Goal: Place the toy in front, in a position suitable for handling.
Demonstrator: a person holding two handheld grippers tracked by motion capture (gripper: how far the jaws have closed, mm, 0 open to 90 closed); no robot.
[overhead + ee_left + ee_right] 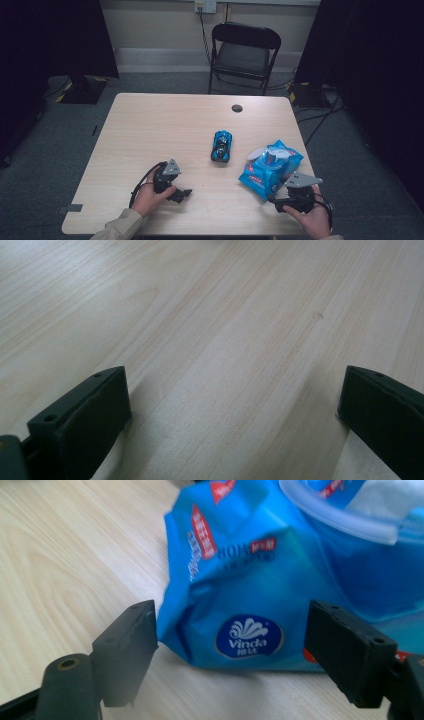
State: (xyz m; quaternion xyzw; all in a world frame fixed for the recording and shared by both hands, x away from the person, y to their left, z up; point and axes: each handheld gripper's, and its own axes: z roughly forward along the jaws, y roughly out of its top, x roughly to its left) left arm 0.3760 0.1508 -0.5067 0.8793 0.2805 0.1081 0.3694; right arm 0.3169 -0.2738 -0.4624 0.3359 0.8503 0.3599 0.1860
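- Right gripper [230, 645]: jaws wide apart, straddling the near corner of the blue pack [280, 580]; left pad at its edge, no grip.
- Left gripper [235, 410]: jaws wide, bare table [210, 315] between.

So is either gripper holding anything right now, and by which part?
Nothing is held. The right gripper stands open around the near end of the wipes pack, pads not pressing. The left gripper is open over bare table.

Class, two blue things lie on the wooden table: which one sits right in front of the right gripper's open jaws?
The crinkled blue plastic wipes pack, at the right gripper. The small blue toy car lies apart, nearer the table's middle.
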